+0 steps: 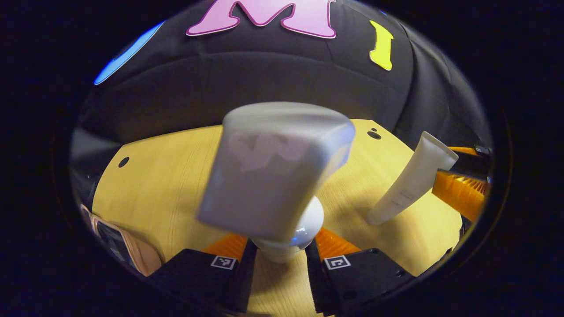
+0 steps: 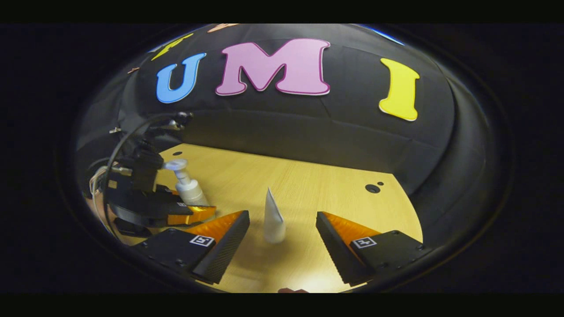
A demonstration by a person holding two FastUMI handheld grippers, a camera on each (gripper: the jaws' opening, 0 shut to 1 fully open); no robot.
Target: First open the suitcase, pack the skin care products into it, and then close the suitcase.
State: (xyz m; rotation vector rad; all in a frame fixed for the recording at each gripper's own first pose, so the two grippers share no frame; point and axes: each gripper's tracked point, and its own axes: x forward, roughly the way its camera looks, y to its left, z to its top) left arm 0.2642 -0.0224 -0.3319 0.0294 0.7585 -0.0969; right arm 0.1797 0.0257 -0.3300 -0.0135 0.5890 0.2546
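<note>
Now we have one product in hand and another waiting, with the packing not finished.

Our left gripper (image 1: 282, 259) is clamped on the rounded, glossy white base of a pump bottle (image 1: 275, 176), its broad pale pump head looming blurred just ahead of the fingers. Our right gripper (image 2: 282, 240) stands wide apart, and a smooth white tube (image 2: 273, 218) rests cap-down on the pale wood-grain surface (image 2: 317, 189) just ahead between its fingers, untouched. By the left gripper's lower left we see a pinkish edge, perhaps the suitcase (image 1: 128, 248); closing it remains, we judge.
</note>
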